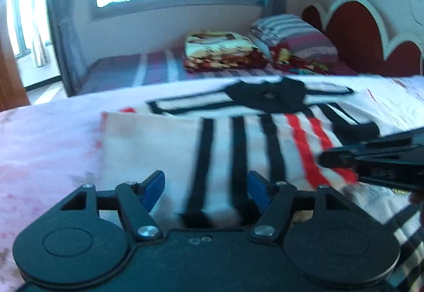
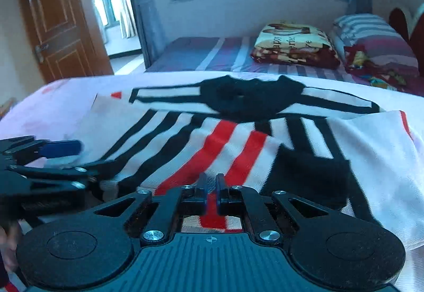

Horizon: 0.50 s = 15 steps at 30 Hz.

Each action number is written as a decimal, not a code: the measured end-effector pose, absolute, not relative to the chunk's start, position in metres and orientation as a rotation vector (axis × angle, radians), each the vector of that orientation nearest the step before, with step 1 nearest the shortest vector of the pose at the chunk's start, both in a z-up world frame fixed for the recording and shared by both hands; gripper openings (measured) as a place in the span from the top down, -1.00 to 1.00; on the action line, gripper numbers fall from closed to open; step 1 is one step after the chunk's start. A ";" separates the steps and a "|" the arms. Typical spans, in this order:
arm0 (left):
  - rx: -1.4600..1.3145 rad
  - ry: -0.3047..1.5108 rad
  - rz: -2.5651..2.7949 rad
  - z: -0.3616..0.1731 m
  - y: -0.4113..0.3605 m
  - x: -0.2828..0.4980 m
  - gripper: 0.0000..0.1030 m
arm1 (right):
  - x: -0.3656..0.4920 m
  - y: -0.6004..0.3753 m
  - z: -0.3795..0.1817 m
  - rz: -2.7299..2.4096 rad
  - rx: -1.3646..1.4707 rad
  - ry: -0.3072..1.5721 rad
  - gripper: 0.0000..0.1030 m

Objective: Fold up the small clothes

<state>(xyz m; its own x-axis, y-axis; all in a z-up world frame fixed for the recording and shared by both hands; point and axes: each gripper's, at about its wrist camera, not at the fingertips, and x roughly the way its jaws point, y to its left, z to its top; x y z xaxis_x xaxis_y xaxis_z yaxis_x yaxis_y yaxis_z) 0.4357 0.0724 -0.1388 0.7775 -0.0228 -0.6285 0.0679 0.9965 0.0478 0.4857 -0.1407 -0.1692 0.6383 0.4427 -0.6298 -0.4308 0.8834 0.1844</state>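
left tongs (image 1: 205, 190), blue-padded, spread wide over the hem of a white jersey with black and red stripes (image 1: 238, 138).
right tongs (image 2: 210, 192) nearly closed, pinching the jersey's red-striped hem; jersey lies spread on a pink-sheeted bed (image 1: 47, 138).

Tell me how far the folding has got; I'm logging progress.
Done: both sides of the striped shirt look folded inward, collar flat on the bed. In hand: the right gripper is nearly shut at the hem; the left gripper is open. Left: folding hem toward collar.
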 end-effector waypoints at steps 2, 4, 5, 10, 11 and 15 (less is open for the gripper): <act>0.076 0.676 -0.037 -0.147 0.076 0.431 -0.41 | 0.487 -0.153 -0.175 0.449 0.013 0.721 0.92; 0.038 0.674 -0.037 -0.150 0.090 0.426 -0.46 | 0.490 -0.178 -0.179 0.381 0.040 0.716 0.92; 0.041 0.677 -0.029 -0.149 0.095 0.425 -0.44 | 0.490 -0.188 -0.179 0.367 0.042 0.712 0.92; 0.033 0.649 -0.014 -0.131 0.112 0.450 -0.35 | 0.506 -0.197 -0.165 0.353 0.095 0.677 0.91; 0.040 0.651 -0.005 -0.129 0.115 0.461 -0.35 | 0.515 -0.193 -0.164 0.363 0.115 0.680 0.91; 0.060 0.665 0.004 -0.128 0.130 0.507 -0.36 | 0.544 -0.176 -0.159 0.381 0.112 0.666 0.91</act>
<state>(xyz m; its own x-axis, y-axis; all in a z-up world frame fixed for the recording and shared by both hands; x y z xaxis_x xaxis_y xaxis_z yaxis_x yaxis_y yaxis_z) 0.5074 0.1299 -0.1283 0.7873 0.0227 -0.6162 0.0157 0.9983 0.0568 0.5439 -0.1760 -0.1590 0.7201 0.3792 -0.5810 -0.3082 0.9251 0.2218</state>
